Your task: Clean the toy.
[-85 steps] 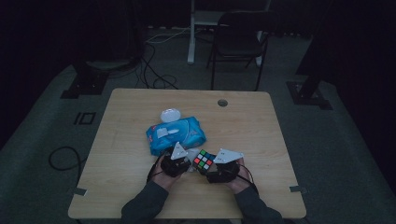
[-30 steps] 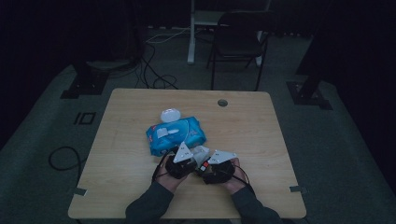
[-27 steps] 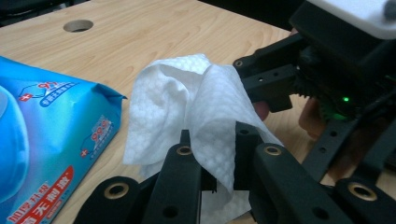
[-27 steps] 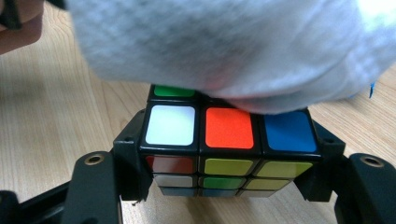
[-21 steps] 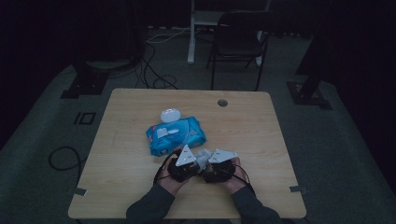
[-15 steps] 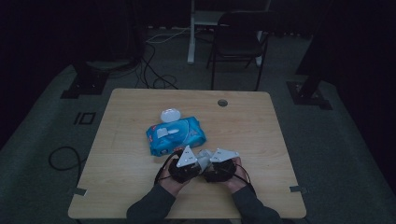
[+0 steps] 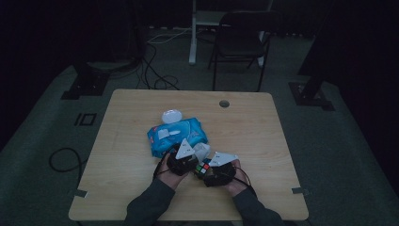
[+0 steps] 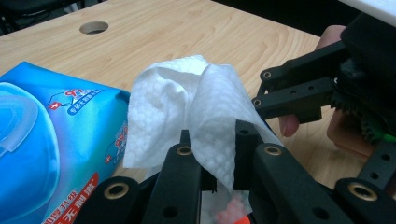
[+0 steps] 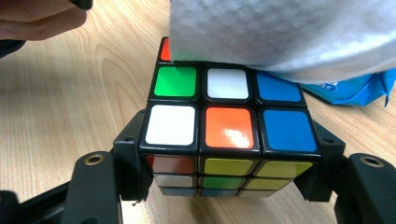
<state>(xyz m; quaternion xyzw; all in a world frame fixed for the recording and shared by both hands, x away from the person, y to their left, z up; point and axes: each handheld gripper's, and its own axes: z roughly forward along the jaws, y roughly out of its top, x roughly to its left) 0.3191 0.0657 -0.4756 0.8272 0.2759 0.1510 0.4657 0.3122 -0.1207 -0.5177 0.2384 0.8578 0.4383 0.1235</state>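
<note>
The right gripper [image 9: 219,186] pinches the Rubik's cube [image 9: 224,126] just above the table [image 7: 141,122] while the left gripper [image 8: 217,154], fingers pressed on a wet wipe [image 8: 187,102], rubs its top — push too hard and the cube could twist out.

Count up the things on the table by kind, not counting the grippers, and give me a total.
Puzzle cube: 1
White wipe: 1
Blue wipes pack: 1
Small white round lid: 1
Total: 4
</note>
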